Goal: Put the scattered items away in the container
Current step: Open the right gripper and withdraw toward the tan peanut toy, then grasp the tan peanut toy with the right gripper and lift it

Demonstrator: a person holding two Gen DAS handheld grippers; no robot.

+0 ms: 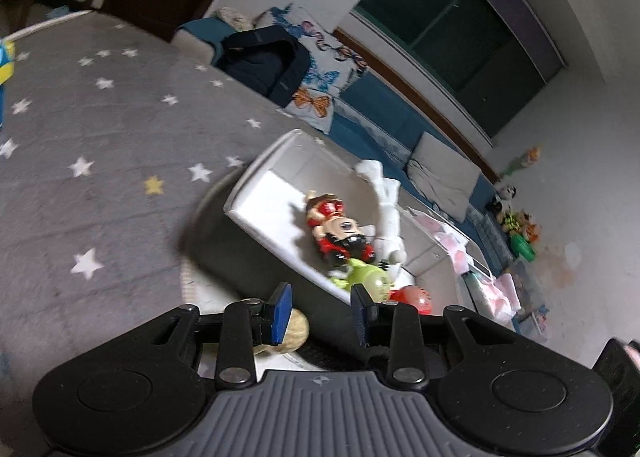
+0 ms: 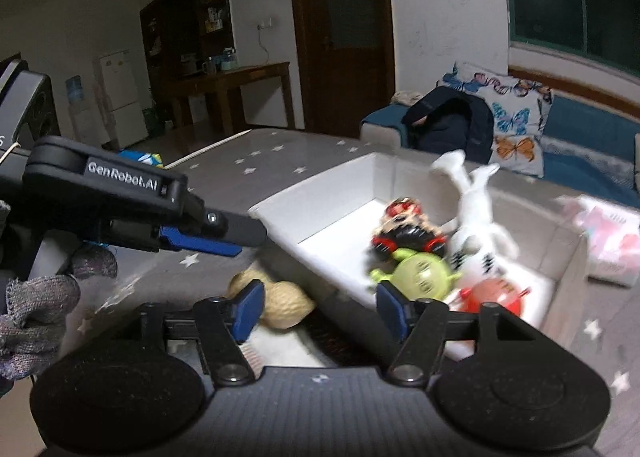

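Left wrist view: looks along the left gripper (image 1: 320,311) toward a white box (image 1: 256,209) on a grey star-patterned rug (image 1: 100,145)
Left jaws: part open, blue pads apart, nothing between them
Box contents: a red and black doll (image 1: 340,227), a white plush toy (image 1: 386,209) with its legs sticking up, a green ball (image 1: 370,277) and a red ball (image 1: 414,297), all crowded at the end of the box nearer the camera
Peanut toy (image 1: 296,331): tan, lying outside the box on the rug, just behind the left pad and partly hidden by it
Background: sofa (image 1: 368,97) with a butterfly pillow (image 1: 320,77) and a dark backpack (image 1: 264,65)

Right wrist view: looks along the right gripper (image 2: 316,309) at the same box (image 2: 320,193), picture blurred
Right jaws: open wide, nothing gripped; the peanut toy (image 2: 280,301) lies on the rug just beyond the left pad, outside the box
Left gripper (image 2: 212,239): reaches in from the left edge, above the rug and near the box's corner, held by a gloved hand (image 2: 36,313)
Box contents: doll (image 2: 404,229), white plush toy (image 2: 476,209), green ball (image 2: 420,271) and red ball (image 2: 494,293) lie together inside
Far side: pink packet (image 2: 608,237) beside the box
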